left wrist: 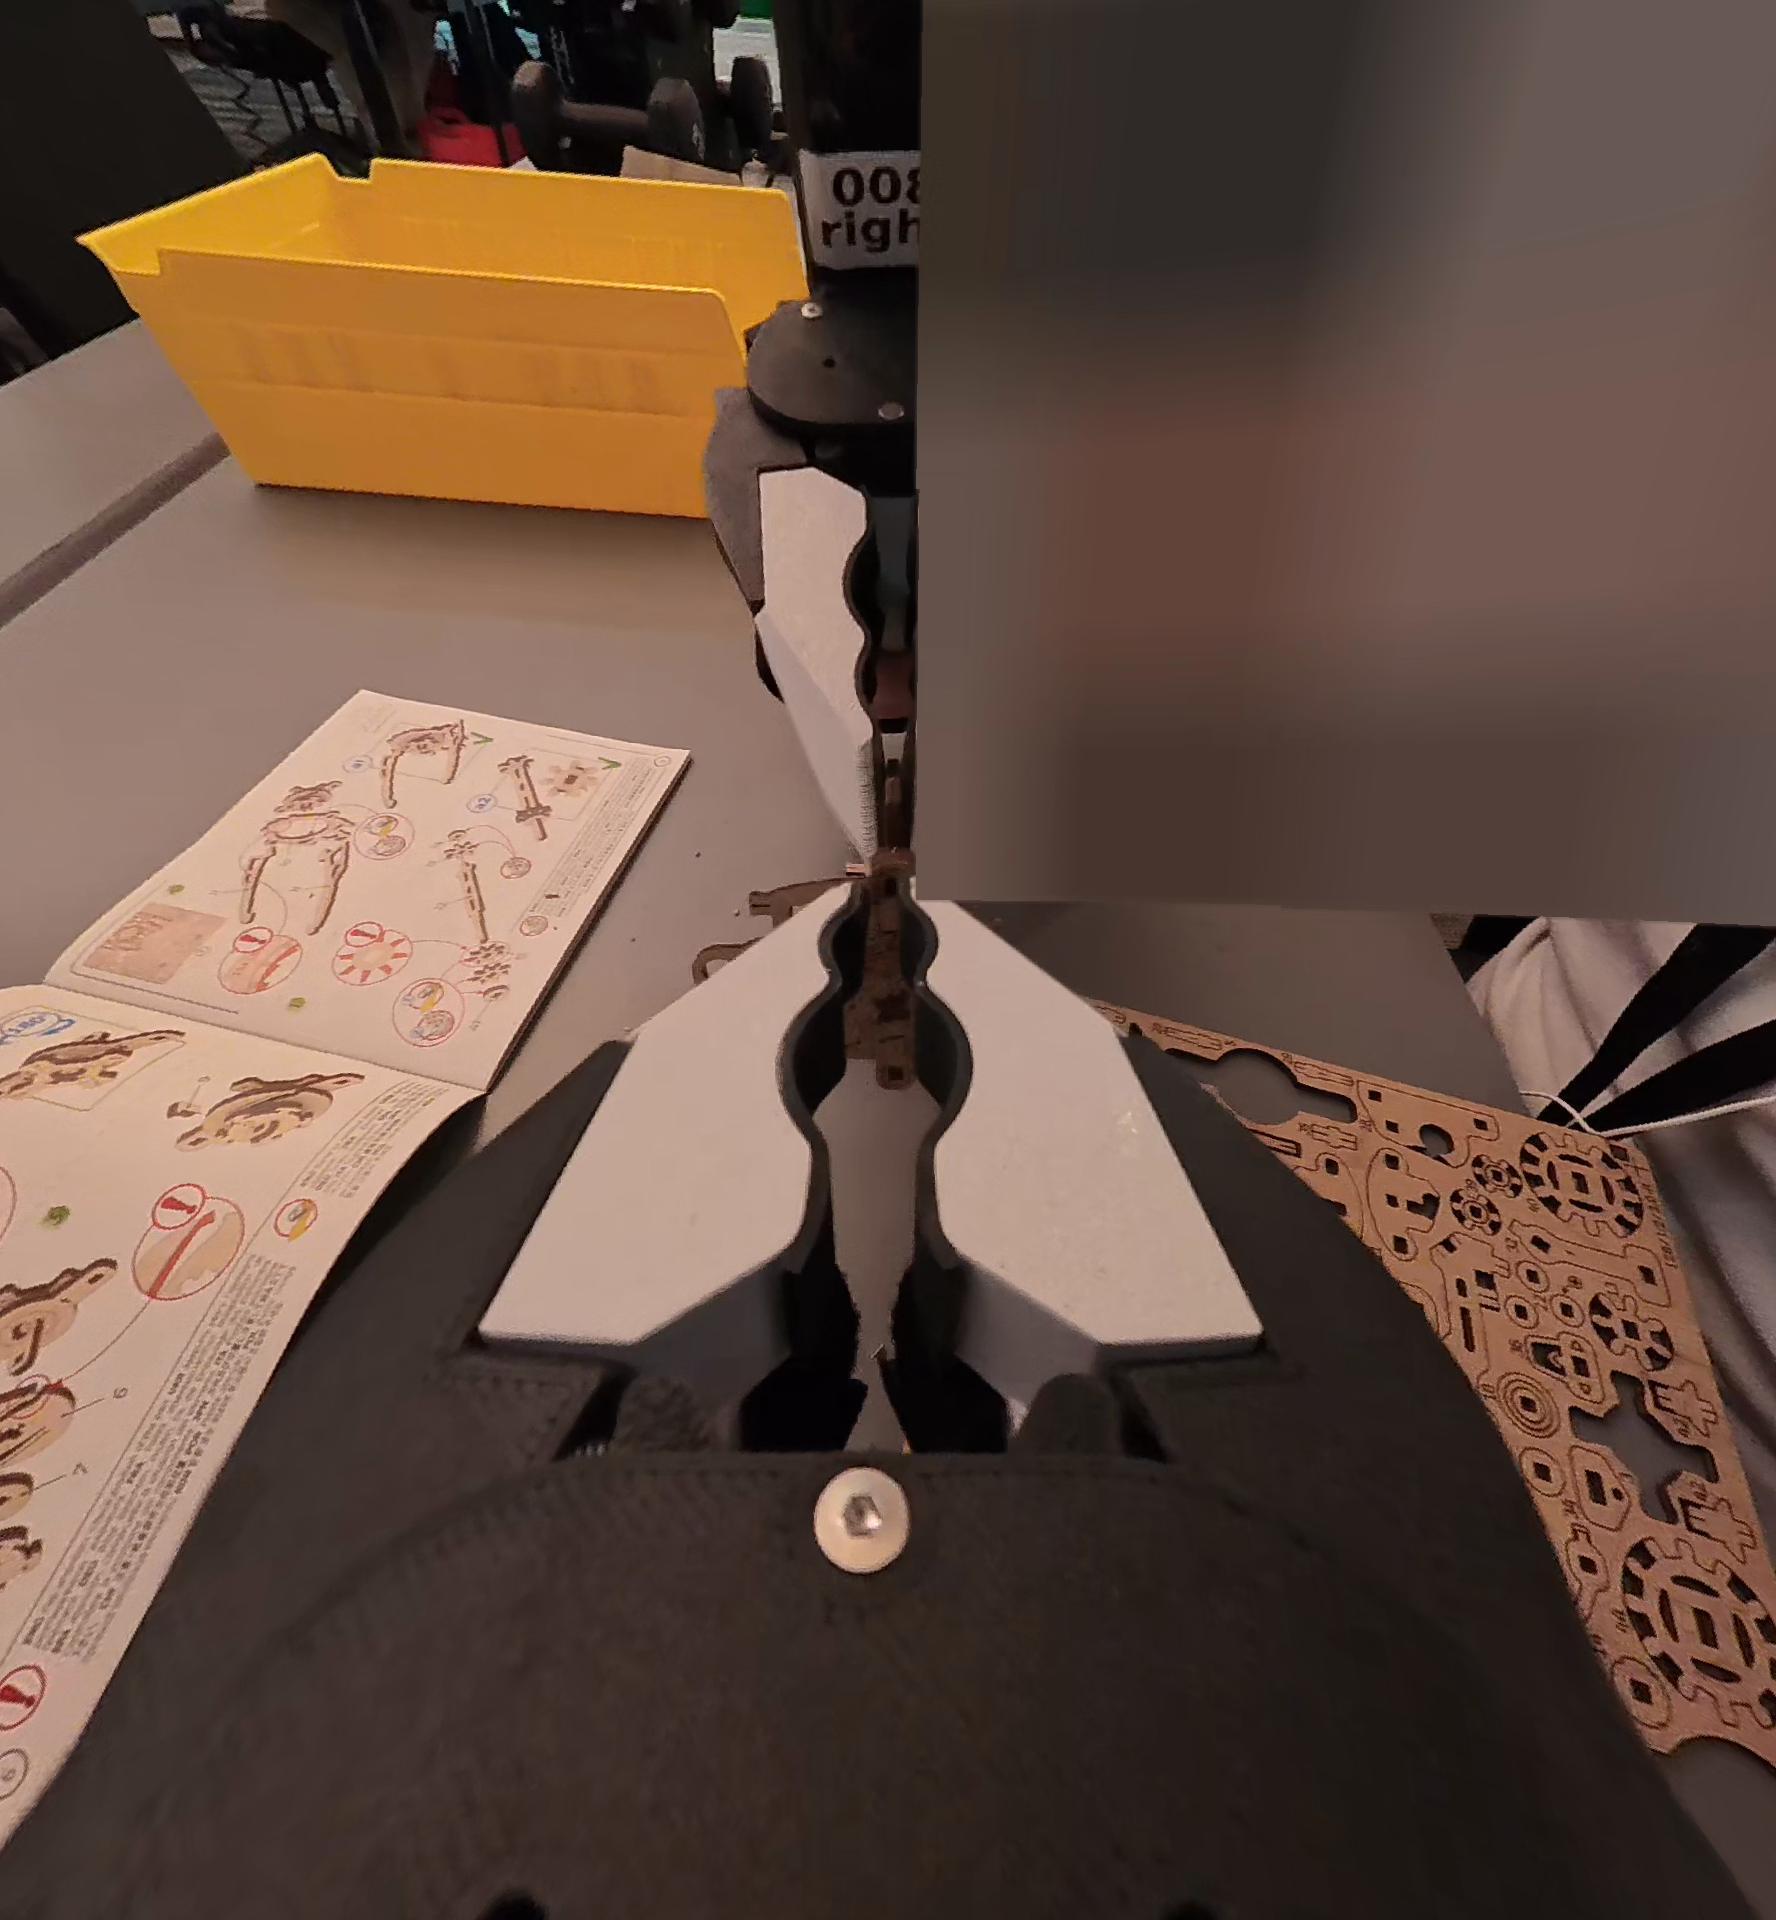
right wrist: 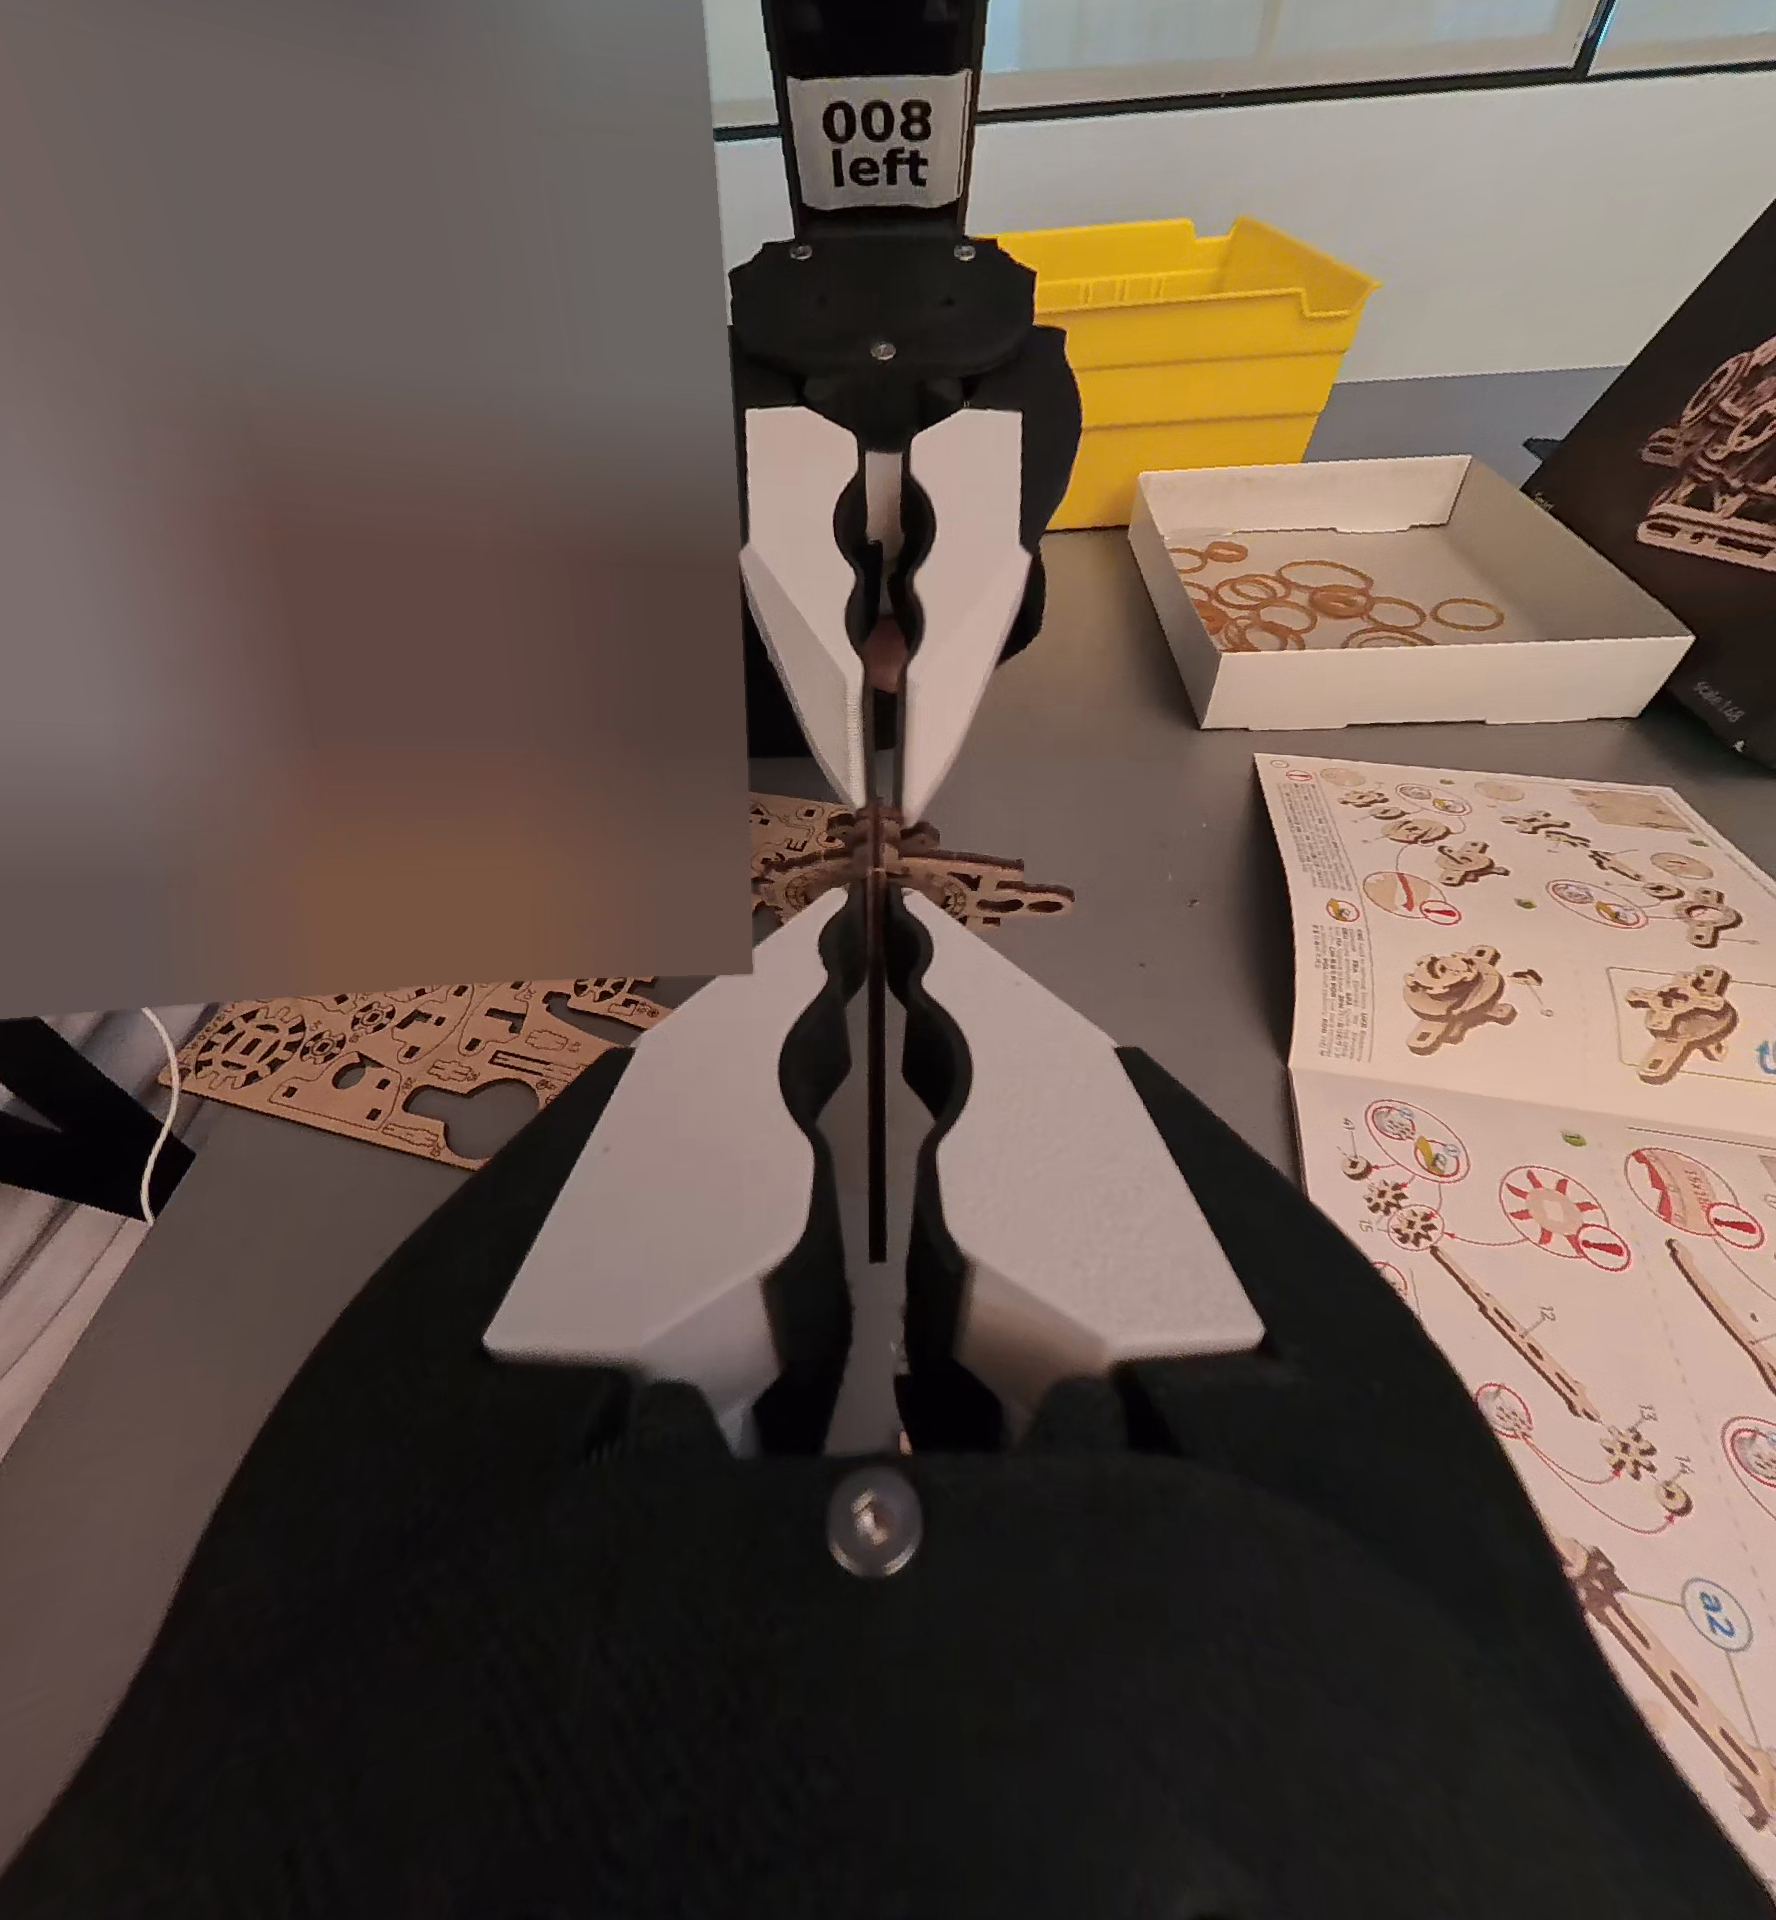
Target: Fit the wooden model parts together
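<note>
Where the left wrist view looks along its own fingers, the left gripper (left wrist: 879, 914) has its white fingers (left wrist: 718, 1132) drawn nearly together, pinching a thin wooden part (left wrist: 879, 997) that stands on edge in the narrow gap between them. At twelve o'clock the right gripper (left wrist: 889, 831) points back toward the camera, tip to tip with the left one, its jaws likewise closed on a thin wooden piece; half of it lies behind a blur patch. At nine o'clock an open instruction booklet (left wrist: 240, 1039) lies flat on the grey table (left wrist: 396, 603), and a yellow bin (left wrist: 448, 343) stands at eleven o'clock. A laser-cut wooden sheet (left wrist: 1549, 1351) lies at four o'clock.

In the right wrist view, the right gripper (right wrist: 876, 888) holds a flat dark wooden strip (right wrist: 876, 1091) edge-on between almost closed fingers (right wrist: 1050, 1132). At twelve o'clock the left gripper (right wrist: 879, 805) meets it, clamped on its own part, and the two pieces touch at the tips. Just behind that meeting point a small wooden assembly (right wrist: 977, 883) lies on the table (right wrist: 1154, 831). The booklet (right wrist: 1549, 1091) lies at three o'clock, a white tray (right wrist: 1403, 603) with rubber bands (right wrist: 1310, 603) at two o'clock, the yellow bin (right wrist: 1206, 343) at one o'clock, the wooden sheet (right wrist: 396, 1049) at nine o'clock
</note>
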Tool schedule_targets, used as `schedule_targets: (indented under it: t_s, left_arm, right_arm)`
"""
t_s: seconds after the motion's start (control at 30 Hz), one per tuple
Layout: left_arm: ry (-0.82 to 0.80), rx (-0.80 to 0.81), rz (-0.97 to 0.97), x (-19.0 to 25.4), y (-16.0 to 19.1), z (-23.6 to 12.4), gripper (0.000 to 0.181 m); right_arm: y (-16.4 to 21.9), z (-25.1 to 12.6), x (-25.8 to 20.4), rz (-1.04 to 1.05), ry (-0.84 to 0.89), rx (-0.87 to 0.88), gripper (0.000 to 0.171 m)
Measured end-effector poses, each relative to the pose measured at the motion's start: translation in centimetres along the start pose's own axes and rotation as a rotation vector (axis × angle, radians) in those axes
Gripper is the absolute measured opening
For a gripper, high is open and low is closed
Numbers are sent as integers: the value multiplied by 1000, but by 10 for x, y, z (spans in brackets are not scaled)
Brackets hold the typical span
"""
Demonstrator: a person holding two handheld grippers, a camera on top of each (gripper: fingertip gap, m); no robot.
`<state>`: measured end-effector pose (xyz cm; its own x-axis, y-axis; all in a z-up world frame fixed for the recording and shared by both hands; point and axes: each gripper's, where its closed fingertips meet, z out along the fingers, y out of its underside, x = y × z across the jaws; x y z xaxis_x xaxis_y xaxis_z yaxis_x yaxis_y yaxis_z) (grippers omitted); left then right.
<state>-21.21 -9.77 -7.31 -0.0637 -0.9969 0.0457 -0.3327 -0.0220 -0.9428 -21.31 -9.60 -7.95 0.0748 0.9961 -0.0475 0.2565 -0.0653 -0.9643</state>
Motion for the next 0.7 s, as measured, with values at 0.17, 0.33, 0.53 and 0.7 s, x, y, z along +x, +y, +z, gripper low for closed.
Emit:
schedule_targets:
  t_s: [0.17,0.33,0.53,0.7]
  left_arm:
    - [10,10,-7,2,-1,1,0]
    - [30,23,-31,3,-2,0,0]
    - [1,20,-3,2,-1,2,0]
    - [-12,-1,26,3,1,2,0]
  right_arm:
    - [-1,0,0,10,-3,6,0]
    - [-1,-1,0,14,-3,9,0]
    - [0,-1,-1,26,-5,3,0]
    - [2,-1,-1,39,-3,-13,0]
